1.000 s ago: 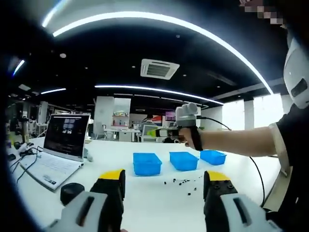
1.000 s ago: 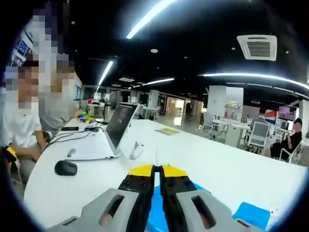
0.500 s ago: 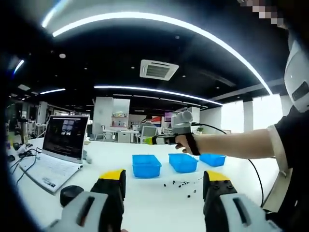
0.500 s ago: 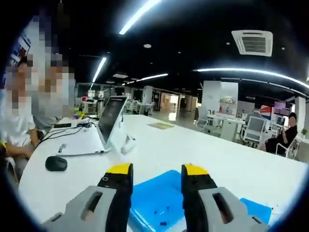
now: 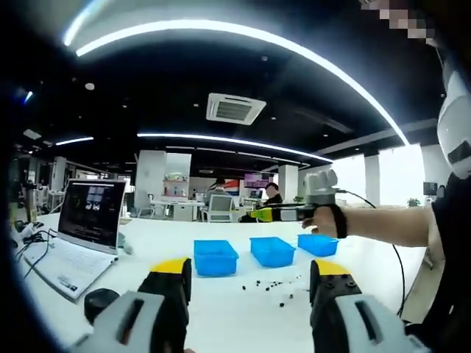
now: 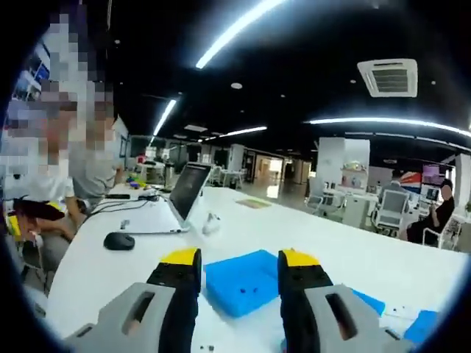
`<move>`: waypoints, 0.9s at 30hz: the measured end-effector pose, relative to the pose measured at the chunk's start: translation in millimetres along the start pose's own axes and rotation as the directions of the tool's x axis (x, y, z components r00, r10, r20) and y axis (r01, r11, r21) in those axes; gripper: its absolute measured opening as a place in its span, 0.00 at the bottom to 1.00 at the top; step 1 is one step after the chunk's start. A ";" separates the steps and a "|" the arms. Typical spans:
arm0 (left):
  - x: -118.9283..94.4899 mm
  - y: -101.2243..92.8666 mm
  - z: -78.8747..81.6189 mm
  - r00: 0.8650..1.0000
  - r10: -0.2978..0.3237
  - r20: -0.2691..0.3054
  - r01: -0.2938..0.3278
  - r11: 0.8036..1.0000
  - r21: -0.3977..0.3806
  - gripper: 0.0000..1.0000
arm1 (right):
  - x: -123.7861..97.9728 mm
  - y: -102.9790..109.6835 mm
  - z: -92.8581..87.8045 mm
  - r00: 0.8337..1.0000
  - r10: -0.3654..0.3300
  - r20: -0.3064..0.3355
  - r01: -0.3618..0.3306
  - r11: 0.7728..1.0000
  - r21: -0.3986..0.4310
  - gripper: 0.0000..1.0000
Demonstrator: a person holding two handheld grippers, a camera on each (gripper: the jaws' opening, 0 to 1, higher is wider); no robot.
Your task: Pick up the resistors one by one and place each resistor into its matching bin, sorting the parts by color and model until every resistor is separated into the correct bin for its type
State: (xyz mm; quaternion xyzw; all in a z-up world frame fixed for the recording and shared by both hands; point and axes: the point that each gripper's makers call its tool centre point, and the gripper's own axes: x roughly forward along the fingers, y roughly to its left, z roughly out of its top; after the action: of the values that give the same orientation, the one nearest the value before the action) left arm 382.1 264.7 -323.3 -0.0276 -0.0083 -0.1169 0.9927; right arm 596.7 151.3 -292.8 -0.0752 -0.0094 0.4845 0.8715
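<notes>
Three blue bins stand in a row on the white table: the left bin, the middle bin and the right bin. Small dark resistors lie scattered in front of them. My left gripper is open, low over the table's near side. The right gripper hangs in the air above the middle and right bins, held by a hand. In the right gripper view, my right gripper is open with a blue bin between its jaws, several dark specks inside it.
An open laptop and a black mouse sit at the table's left. The laptop and mouse also appear in the right gripper view, with a person seated at the table's end. Office desks and chairs stand behind.
The right gripper was shut on a thin resistor over a bin, then opened and let it go. It has since drawn back to the right, away from the bins.
</notes>
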 end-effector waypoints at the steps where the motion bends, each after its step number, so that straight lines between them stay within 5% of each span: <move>1: 0.8 -0.6 0.8 1.000 -0.002 0.002 0.002 1.000 0.001 0.66 | -12.8 -1.4 0.9 1.000 0.000 0.011 0.000 1.000 0.004 0.43; 8: 5.5 -8.1 3.4 0.999 -0.033 0.004 0.033 0.999 0.001 0.66 | -107.9 2.3 1.6 0.996 -0.039 0.079 0.035 0.998 0.043 0.42; 17: 9.0 -21.0 5.4 0.997 -0.075 0.003 0.075 0.997 0.012 0.66 | -220.1 7.1 -24.6 0.984 -0.167 0.067 0.159 0.981 0.108 0.41; 24: 9.6 -30.2 8.7 0.995 -0.103 0.000 0.103 0.994 0.027 0.66 | -276.6 12.3 -43.6 0.951 -0.309 0.014 0.308 0.951 0.038 0.40; 27: 10.6 -30.9 8.6 0.995 -0.103 -0.001 0.103 0.994 0.033 0.66 | -293.1 16.8 -47.4 0.941 -0.338 0.012 0.336 0.939 0.078 0.41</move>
State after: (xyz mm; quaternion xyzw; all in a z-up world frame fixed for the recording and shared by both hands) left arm 385.1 232.8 -312.9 -0.0110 -0.0118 -0.1676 0.9857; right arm 431.3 -93.7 -325.5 -0.0335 -0.0149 0.3291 0.9436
